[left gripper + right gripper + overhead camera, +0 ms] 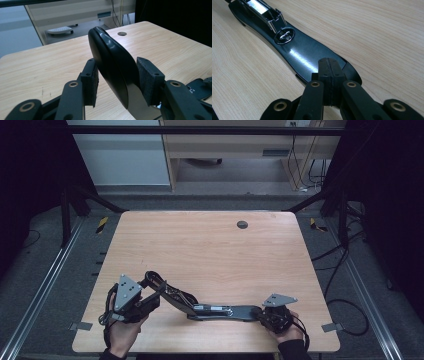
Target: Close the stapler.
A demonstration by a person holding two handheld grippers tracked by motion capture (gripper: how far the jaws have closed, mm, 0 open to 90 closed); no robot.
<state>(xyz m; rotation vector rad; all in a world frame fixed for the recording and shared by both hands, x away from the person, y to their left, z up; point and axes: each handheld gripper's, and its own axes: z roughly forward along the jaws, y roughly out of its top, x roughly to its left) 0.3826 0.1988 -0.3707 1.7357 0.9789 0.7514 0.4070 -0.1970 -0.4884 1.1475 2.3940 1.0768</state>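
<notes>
The object is a large black stapler, opened out near the near edge of the bench, between the two grippers. Its base lies flat on the bench and runs left to right; its upper arm is raised at an angle toward the left.

Left gripper: the jaws stand at medium width around the raised arm's rounded end. The right pad touches or nearly touches it; a gap shows at the left pad. Whether it is clamped cannot be told.

Right gripper: the jaws are fully together, pads touching, with the tips pressing or resting on the base's right end.

Handling, as a judgement: the body looks rigid and moderately heavy. The glossy shell is likely slippery, and the arm's curved end may squirt out of a light pinch. Grip the arm across its flat sides. The hinge lets the arm swing, so hold the base down near its end while moving the arm.
</notes>
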